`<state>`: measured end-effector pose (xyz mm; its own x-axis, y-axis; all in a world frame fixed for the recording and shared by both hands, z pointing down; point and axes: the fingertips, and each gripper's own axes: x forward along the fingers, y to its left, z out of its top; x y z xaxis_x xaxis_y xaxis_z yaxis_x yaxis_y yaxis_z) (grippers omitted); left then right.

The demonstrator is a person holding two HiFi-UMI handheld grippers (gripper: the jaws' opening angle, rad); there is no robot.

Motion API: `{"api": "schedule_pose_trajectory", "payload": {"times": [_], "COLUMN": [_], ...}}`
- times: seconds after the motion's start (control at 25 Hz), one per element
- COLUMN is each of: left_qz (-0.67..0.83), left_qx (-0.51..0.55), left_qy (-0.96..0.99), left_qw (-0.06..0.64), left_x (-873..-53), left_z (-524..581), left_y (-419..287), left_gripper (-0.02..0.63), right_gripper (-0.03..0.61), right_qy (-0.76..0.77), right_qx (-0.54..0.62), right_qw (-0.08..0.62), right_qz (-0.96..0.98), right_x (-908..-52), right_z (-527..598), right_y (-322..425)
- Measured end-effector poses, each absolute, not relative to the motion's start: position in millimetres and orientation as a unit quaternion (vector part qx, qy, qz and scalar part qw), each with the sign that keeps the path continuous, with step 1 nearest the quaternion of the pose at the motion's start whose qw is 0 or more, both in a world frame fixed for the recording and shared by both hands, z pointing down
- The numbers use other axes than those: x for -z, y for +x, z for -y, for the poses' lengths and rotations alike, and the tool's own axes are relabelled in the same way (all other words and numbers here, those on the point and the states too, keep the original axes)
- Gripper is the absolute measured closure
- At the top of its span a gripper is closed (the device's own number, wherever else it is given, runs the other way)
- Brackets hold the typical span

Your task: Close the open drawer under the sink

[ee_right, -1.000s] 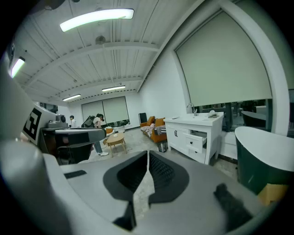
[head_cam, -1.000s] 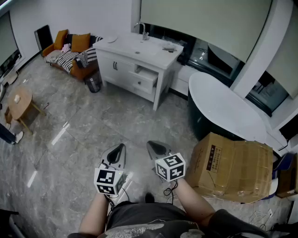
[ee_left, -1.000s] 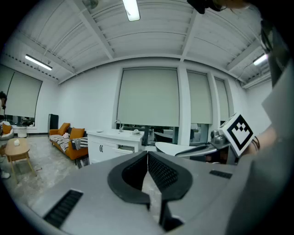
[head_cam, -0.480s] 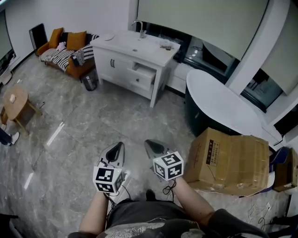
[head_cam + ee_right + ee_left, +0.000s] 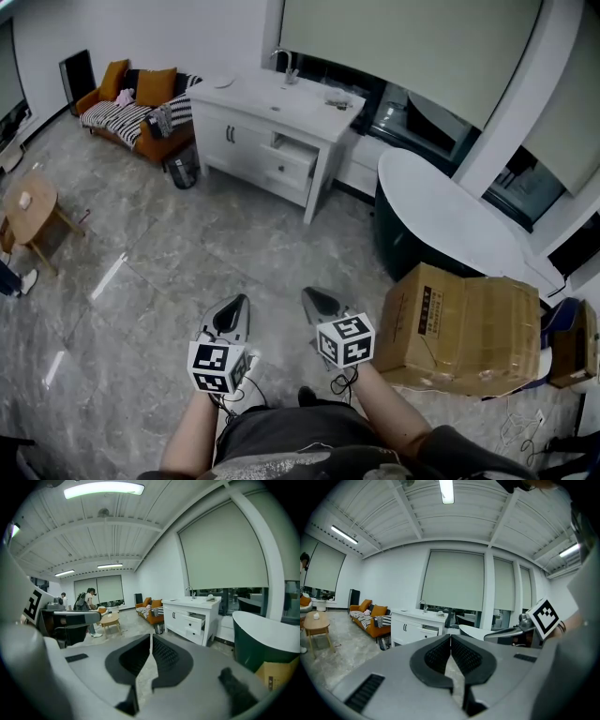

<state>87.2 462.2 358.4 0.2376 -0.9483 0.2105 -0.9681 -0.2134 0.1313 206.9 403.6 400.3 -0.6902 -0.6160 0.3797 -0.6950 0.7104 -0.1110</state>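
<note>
A drawer [image 5: 290, 159] stands pulled out from the right half of a white sink cabinet [image 5: 228, 128] across the room, below the basin's faucet [image 5: 285, 62]. An orange sofa [image 5: 141, 105] sits to the cabinet's left, with a dark bin [image 5: 184, 169] between them, and a dark bathtub [image 5: 439, 220] to its right. Well short of the cabinet, over the grey marble floor [image 5: 187, 262], a person holds the left gripper [image 5: 240, 303] and right gripper [image 5: 310, 295] side by side, both with jaws pressed together and nothing between them. A cardboard box [image 5: 469, 328] lies just beside the right gripper.
</note>
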Motion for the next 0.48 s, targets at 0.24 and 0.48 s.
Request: {"api": "schedule_pose_trajectory", "payload": {"times": [0.24,0.48], "left_qz": [0.62,0.627], "left_qx": [-0.039,-0.03], "left_qy": [0.772,0.764], "left_qw": [0.136,0.15], "left_x": [-373.8,-383.6], "left_z": [-473.8,-468.3], "left_y": [52.1,29.2], "left_gripper": [0.598,0.598], "right_gripper": [0.545,0.545], "right_qy": [0.384,0.392], "right_qx": [-0.154,-0.157], "right_qw": [0.175,0.174], "right_qz": [0.893,0.89], "right_x": [-430.4,-433.6], "right_z": [-423.0,-413.7], "right_y": [209.7,197.3]}}
